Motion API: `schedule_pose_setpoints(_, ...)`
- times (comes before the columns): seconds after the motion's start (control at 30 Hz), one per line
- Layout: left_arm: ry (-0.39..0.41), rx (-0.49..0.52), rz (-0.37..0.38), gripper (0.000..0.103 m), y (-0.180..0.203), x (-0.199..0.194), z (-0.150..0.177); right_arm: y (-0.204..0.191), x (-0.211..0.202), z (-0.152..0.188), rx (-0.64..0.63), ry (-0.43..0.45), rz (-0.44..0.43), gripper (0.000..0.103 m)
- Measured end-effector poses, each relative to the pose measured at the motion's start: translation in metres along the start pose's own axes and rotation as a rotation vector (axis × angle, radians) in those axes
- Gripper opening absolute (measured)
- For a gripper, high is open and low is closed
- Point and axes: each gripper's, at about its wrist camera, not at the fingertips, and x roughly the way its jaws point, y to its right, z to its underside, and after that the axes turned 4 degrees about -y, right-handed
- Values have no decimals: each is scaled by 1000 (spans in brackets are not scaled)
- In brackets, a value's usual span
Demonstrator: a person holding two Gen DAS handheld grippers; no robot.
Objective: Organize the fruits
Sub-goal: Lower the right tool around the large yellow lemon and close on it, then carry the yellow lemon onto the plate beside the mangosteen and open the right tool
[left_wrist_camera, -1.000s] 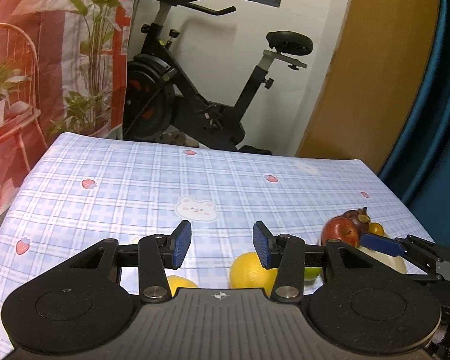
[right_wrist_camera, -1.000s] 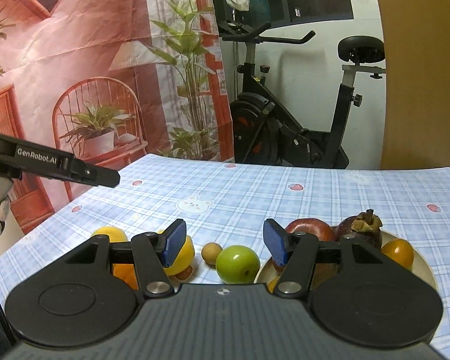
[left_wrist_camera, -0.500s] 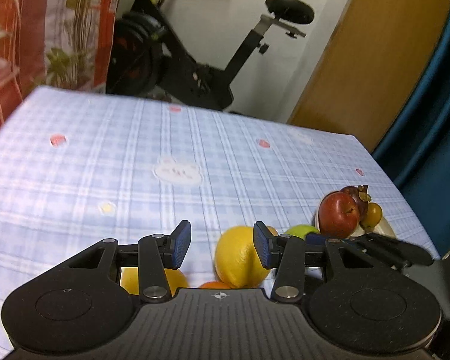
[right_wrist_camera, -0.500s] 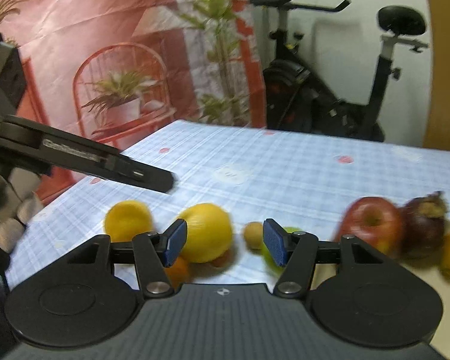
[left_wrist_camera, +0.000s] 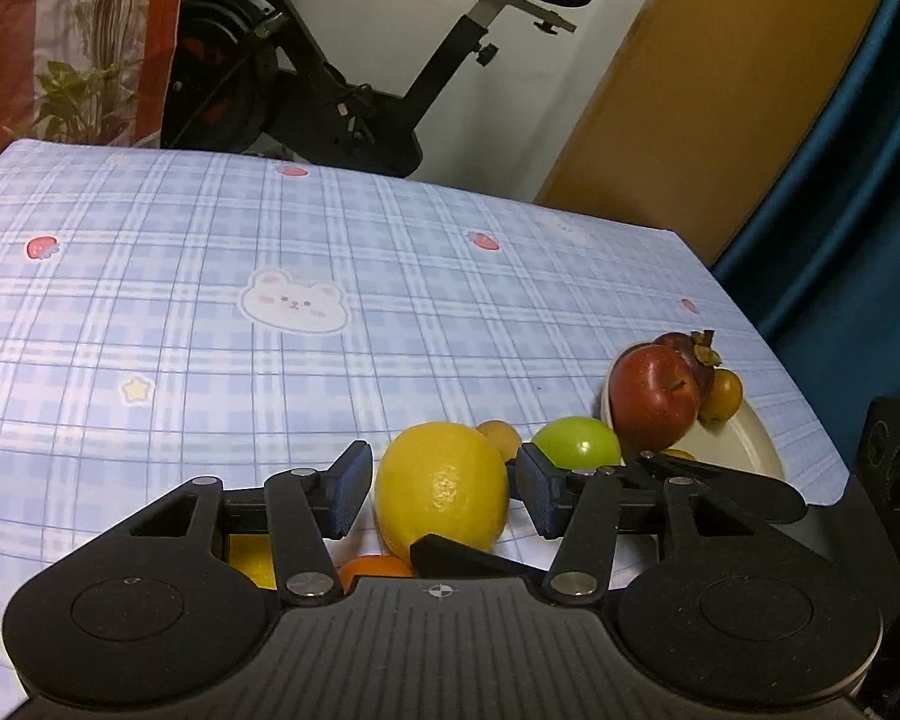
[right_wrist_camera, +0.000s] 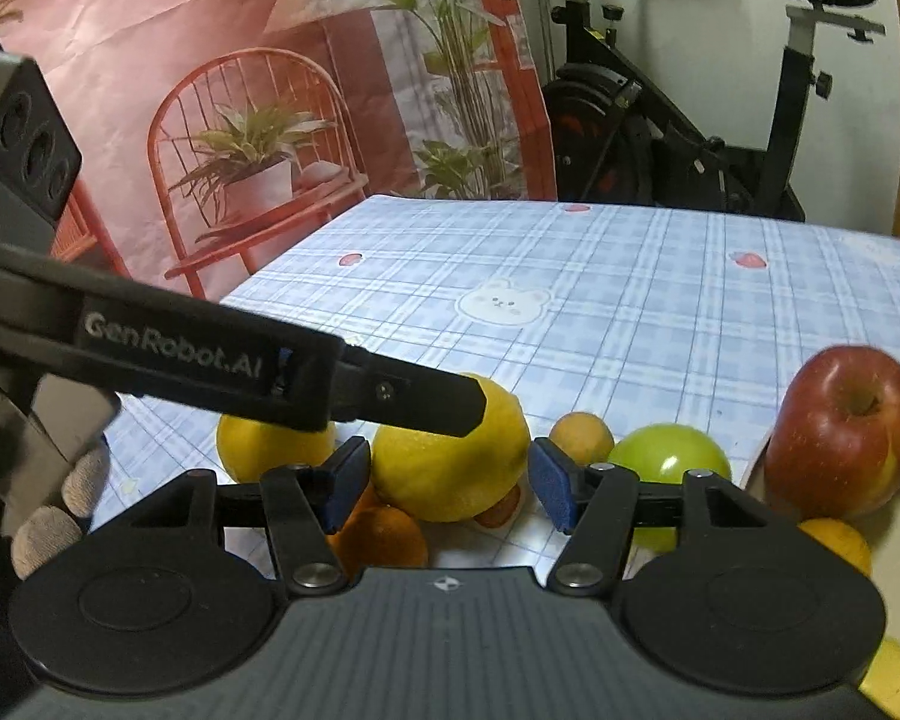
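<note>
Both wrist views sat low over the tabletop [left_wrist_camera: 390,276], angled downward, close on the shared lemon [left_wrist_camera: 441,489] [right_wrist_camera: 450,462], exercise bike [left_wrist_camera: 342,78] [right_wrist_camera: 690,120] behind.

The tablecloth [left_wrist_camera: 222,324] is pale blue plaid with white bands, dotted with red strawberries, a yellow star and a white bear face. A bright yellow lemon [left_wrist_camera: 441,489] sits at 6 o'clock of the bear. At 3 o'clock of the lemon lie a lime-green apple [left_wrist_camera: 576,443] and a deep red apple [left_wrist_camera: 654,396], its skin streaked yellow, on a cream plate [left_wrist_camera: 744,438]. An orange tangerine [right_wrist_camera: 384,534] shows at 7 o'clock of the lemon. Both grippers are matte black with blue pads [right_wrist_camera: 345,483].
</note>
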Motion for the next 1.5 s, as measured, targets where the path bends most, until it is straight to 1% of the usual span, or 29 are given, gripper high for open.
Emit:
schedule_pose_setpoints(0.1, -3, -11, -1, 55, -1, 3, 1, 1, 0, 0, 14, 1, -11, 61)
schedule_pose_setpoints(0.57, -11, 20, -5, 52, -2, 1, 4, 2, -2, 1, 21, 8, -17, 59)
schedule_pose_setpoints(0.73, -8, 42, -12, 52, 1, 2, 5, 2, -1, 2, 37, 16, -21, 60)
schedule_pose_setpoints(1.03, 1, 53, -31, 53, 3, 4, 6, 4, 1, 2, 41, 17, -23, 62)
schedule_pose_setpoints(1.1, 0, 50, -30, 52, 3, 2, 7, 4, 0, 2, 41, 19, -23, 60)
schedule_pose_setpoints(1.27, 23, 65, -19, 51, 9, -8, 10, 1, -10, 3, 31, 63, -12, 57)
schedule_pose_setpoints(1.5, 43, 91, -13, 51, 27, -16, 12, -1, -30, 9, -4, 114, 10, 56)
